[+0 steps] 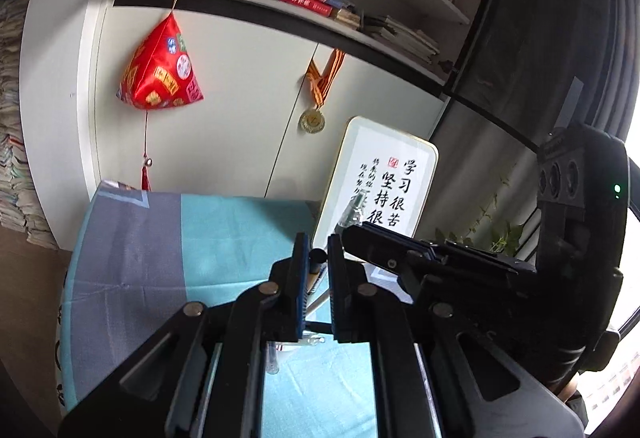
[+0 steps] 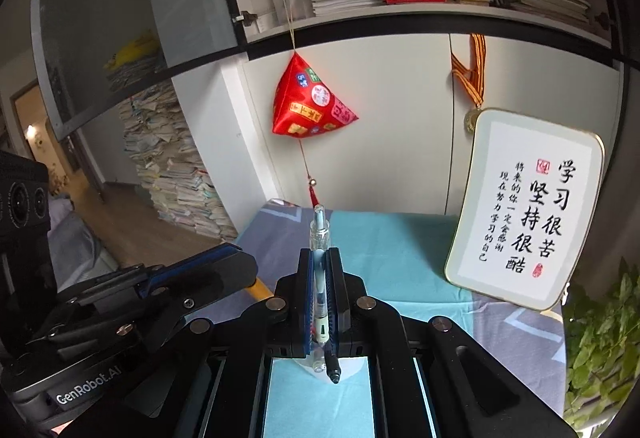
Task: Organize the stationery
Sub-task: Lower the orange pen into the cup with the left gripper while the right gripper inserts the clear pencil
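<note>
My right gripper [image 2: 320,258] is clamped on a clear gel pen [image 2: 320,234], its top poking up past the pads, above the blue tablecloth [image 2: 384,246]. My left gripper [image 1: 318,258] pinches a yellow pencil [image 1: 314,274] by its dark-tipped end, above the same cloth, near the framed calligraphy sign [image 1: 380,178]

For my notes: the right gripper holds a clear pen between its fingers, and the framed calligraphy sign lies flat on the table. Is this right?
Not quite. The right gripper does hold the clear pen, but the framed calligraphy sign stands tilted on edge on the table, not flat. The right wrist view shows it.
</note>
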